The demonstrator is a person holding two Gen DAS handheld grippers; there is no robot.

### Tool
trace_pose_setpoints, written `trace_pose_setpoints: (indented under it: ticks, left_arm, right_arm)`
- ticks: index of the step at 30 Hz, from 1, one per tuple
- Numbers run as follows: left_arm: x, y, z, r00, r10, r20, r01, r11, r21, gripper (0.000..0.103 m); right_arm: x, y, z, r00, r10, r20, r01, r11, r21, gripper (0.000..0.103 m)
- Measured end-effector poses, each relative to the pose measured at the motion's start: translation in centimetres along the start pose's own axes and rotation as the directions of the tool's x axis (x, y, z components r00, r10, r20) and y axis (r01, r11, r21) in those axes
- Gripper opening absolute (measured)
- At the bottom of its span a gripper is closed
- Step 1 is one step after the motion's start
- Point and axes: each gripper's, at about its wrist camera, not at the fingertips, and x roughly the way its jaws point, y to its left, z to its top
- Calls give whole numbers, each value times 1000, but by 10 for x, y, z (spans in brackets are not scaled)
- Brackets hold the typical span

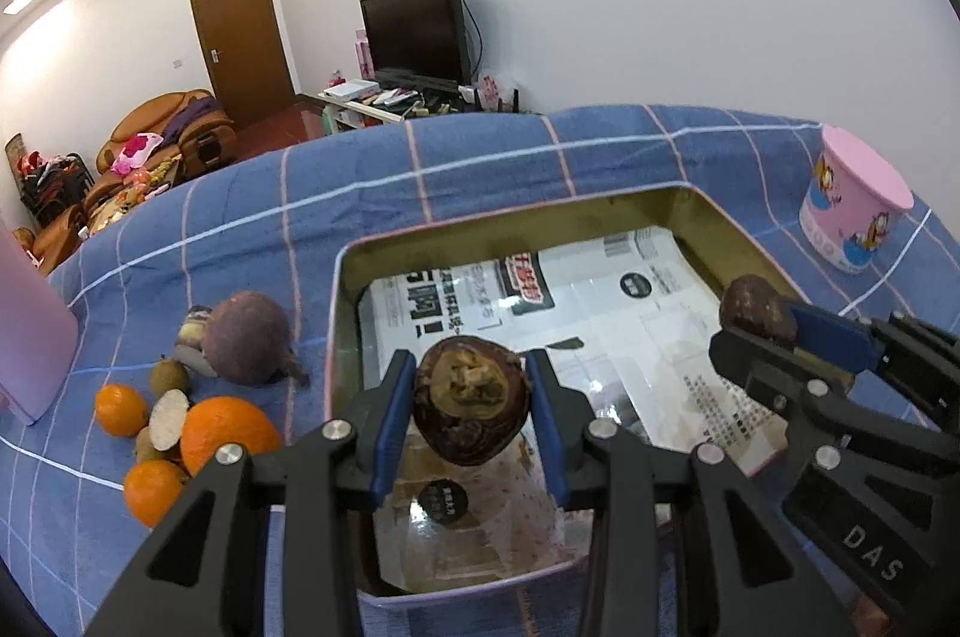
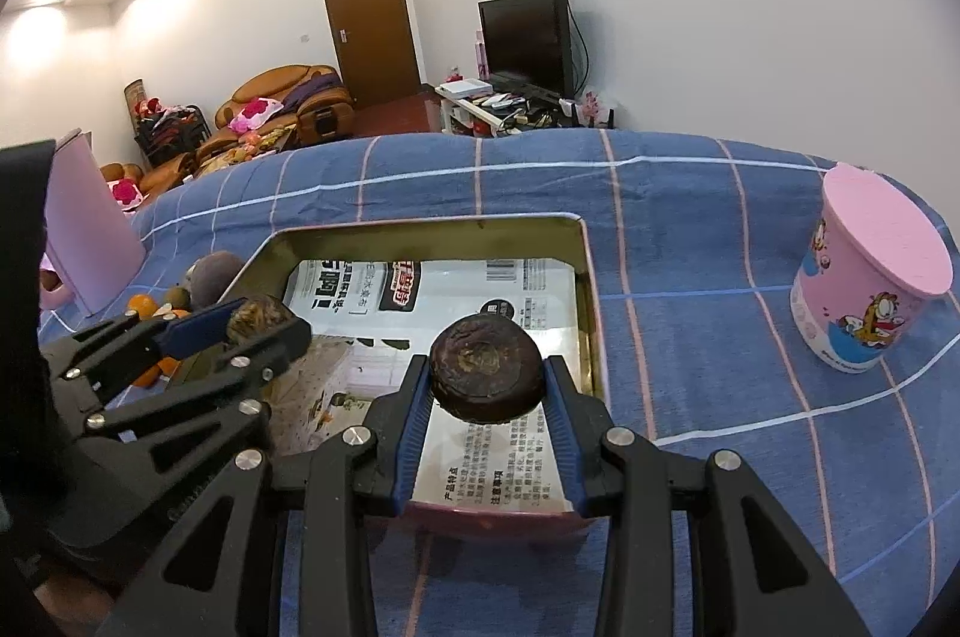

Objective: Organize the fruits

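A rectangular tin box (image 1: 345, 289) (image 2: 591, 301) lined with printed paper lies on the blue checked cloth. My left gripper (image 1: 471, 400) is shut on a dark brown round fruit (image 1: 471, 406), held over the near half of the box. My right gripper (image 2: 487, 385) is shut on a second dark brown fruit (image 2: 487, 376), also above the box. Each gripper shows in the other's view: the right gripper (image 1: 757, 325) and the left gripper (image 2: 261, 322). Left of the box lie several oranges (image 1: 228, 430), a large purple fruit (image 1: 249, 337), small brown fruits (image 1: 168, 376) and a cut piece (image 1: 168, 418).
A pink cartoon cup (image 1: 852, 211) (image 2: 870, 277) stands on the cloth right of the box. A pink container (image 1: 30, 331) (image 2: 90, 241) stands at the far left. Beyond the table's far edge are a sofa, a door and a television.
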Motion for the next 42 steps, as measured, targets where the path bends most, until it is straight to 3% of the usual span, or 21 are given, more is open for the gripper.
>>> trace_pose_setpoints:
  ticks: [7, 13, 15, 17, 19, 21, 23, 28, 42]
  left_arm:
    - [3, -3, -2, 1000, 7, -5, -7, 1000, 7, 39]
    - [2, -1, -3, 1000, -2, 1, 2, 1000, -7, 43]
    - [-2, -2, -3, 1000, 9, 16, -9, 1000, -4, 60]
    - [-7, -3, -2, 999, 14, 39, -13, 1000, -8, 75]
    - [-16, -3, -1, 997, 19, 73, -18, 1000, -15, 81]
    - [-23, -2, 0, 994, 35, 106, -33, 999, -22, 98]
    - [-28, 0, 0, 988, 78, 132, -73, 996, -44, 103]
    - [-30, 11, 2, 979, 150, 138, -140, 987, -77, 103]
    - [-36, 53, -12, 976, 188, 108, -172, 975, -143, 103]
  right_arm:
    - [1, 0, 0, 1000, 25, -5, -25, 1000, 11, 41]
    - [-2, 1, 0, 1000, 22, 11, -22, 1000, 12, 52]
    - [-6, -2, 2, 999, 20, 28, -21, 999, 34, 54]
    - [-12, -6, 3, 998, 33, 56, -37, 998, 59, 65]
    - [-18, -11, 3, 995, 41, 94, -48, 995, 84, 70]
    - [-24, -14, 3, 992, 28, 127, -40, 995, 96, 72]
    - [-27, -17, 4, 990, 12, 143, -28, 993, 112, 72]
    - [-29, -24, 2, 984, -19, 176, -8, 989, 149, 72]
    - [-24, -27, -6, 986, -30, 164, -2, 982, 190, 72]
